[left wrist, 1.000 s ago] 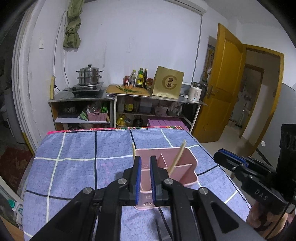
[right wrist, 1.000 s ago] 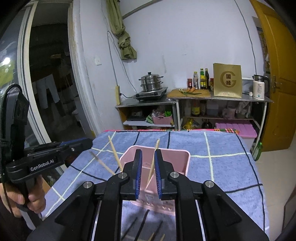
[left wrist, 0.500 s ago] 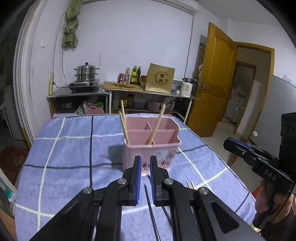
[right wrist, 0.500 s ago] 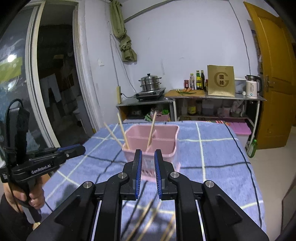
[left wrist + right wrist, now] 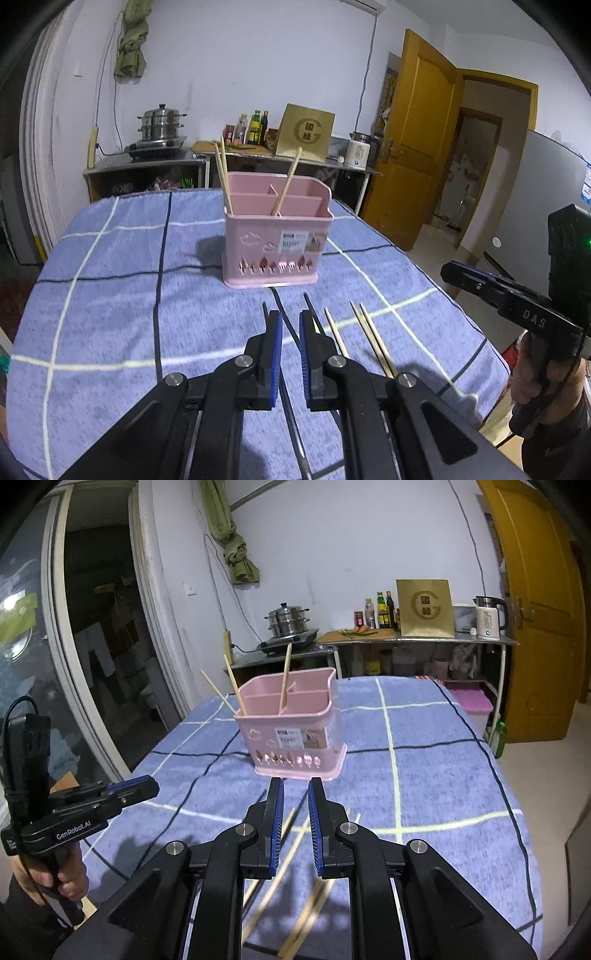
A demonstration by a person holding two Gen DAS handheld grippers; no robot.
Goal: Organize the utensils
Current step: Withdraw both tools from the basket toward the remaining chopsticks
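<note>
Your left gripper [image 5: 290, 325] and right gripper [image 5: 295, 794] both hang above the cloth, jaws parted a narrow gap, nothing held. Loose chopsticks [image 5: 373, 339] lie flat on the blue checked tablecloth [image 5: 110, 295] just beyond the left fingertips, from 12 to 1 o'clock; two dark ones [image 5: 266, 314] among pale bamboo. Pink caddy [image 5: 277, 236] stands farther at 12, three sticks leaning inside. Likely light, stiff, smooth and prone to roll; pinch near mid-length so they don't pivot. The soft cloth gives under the tips. Beyond at 12, a shelf [image 5: 406, 638] with steamer pot [image 5: 290, 622], bottles and kettle [image 5: 487, 616]; yellow door [image 5: 417, 147] at 2.
</note>
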